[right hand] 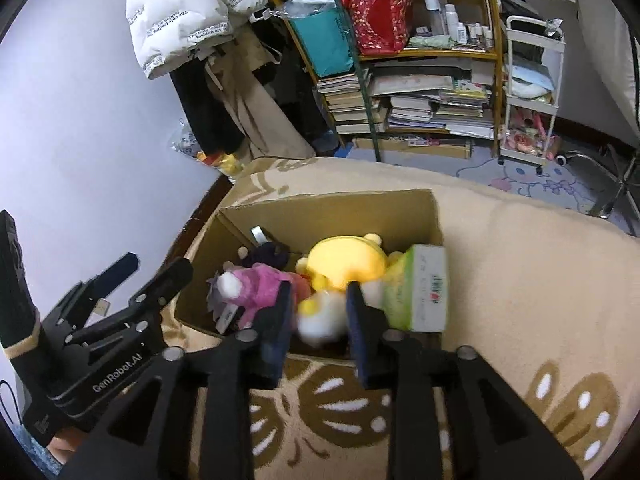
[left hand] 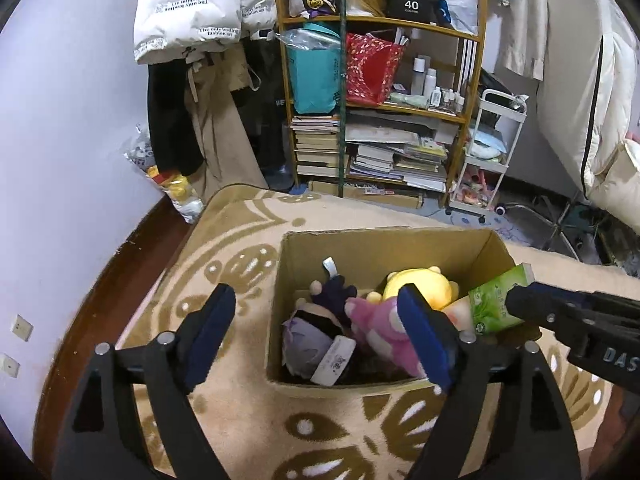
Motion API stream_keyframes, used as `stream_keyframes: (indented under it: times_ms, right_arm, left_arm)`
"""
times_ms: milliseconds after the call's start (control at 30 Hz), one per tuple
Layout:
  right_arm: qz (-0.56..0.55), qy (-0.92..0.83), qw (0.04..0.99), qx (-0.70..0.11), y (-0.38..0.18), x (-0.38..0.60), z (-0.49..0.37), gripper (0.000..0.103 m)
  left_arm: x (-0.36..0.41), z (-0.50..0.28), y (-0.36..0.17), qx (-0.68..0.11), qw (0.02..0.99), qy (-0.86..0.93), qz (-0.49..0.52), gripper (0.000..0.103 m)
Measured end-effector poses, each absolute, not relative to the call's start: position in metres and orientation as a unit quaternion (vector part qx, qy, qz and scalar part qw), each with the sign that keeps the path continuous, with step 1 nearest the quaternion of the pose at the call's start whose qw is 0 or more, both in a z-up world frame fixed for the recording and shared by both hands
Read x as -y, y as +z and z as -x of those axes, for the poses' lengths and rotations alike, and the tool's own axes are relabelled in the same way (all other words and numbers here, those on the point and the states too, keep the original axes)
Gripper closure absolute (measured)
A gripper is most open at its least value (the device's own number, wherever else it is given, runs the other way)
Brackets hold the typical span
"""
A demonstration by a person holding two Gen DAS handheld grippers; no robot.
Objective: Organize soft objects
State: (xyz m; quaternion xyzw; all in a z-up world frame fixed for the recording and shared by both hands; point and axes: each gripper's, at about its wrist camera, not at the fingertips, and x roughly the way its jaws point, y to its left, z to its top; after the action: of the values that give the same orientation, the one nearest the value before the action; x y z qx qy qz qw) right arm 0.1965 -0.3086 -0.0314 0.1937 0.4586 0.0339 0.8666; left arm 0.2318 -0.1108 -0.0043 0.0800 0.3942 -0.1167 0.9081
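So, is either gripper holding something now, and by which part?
Left gripper: nothing, jaws wide open. Right gripper: a blurred white and yellow toy sits between its jaws over the box, but a firm hold cannot be told.

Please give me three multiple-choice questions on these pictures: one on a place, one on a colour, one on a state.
1. Where is the green tissue pack?
A. on the bookshelf
B. in the cardboard box, at its right side
C. on the rug, outside the box

2. What colour is the plush toy behind the pink plush toy?
A. yellow
B. blue
C. red

3. How are the left gripper's jaws?
A. shut on a toy
B. shut, empty
C. wide apart, empty

Key:
1 B: the green tissue pack leans inside the cardboard box.
2 A: the yellow plush toy lies behind the pink plush toy.
3 C: the left gripper holds nothing.
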Motion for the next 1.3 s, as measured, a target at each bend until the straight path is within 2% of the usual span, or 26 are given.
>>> stream_keyframes:
  times_ms: [100, 200, 333, 400, 767, 1300]
  right_arm:
    - [-0.195, 0.029, 0.873, -0.446, -0.021, 0.312, -0.187, 0.042]
    - [-0.204, 0.027, 0.88, -0.429, -0.008, 0.319, -0.171, 0.033]
    - [-0.2, 0.024, 0.889, -0.411, 0.009, 0.322, -0.154, 0.015]
    - [-0.195, 0.023, 0.898, -0.395, 0.02, 0.324, -0.141, 0.0]
    - [-0.19, 0.019, 0.927, -0.322, 0.067, 0.327, -0.081, 0.0]
    - [-0.167, 0.002, 0.946, -0.276, 0.076, 0.322, 0.004, 0.0]
  left_arm:
    - [0.107, -0.222, 0.008, -0.388, 0.91, -0.122, -0.086, 0.01]
    - [0.102, -0.207, 0.024, -0.366, 0.918, -0.122, -0.092, 0.002]
    - [0.093, -0.187, 0.042, -0.347, 0.926, -0.117, -0.09, 0.002]
    - [0.089, -0.178, 0.05, -0.339, 0.929, -0.116, -0.087, 0.001]
    - [0.07, -0.117, 0.091, -0.278, 0.952, -0.09, -0.091, 0.001]
    - [0.051, -0.028, 0.104, -0.225, 0.967, -0.095, -0.068, 0.001]
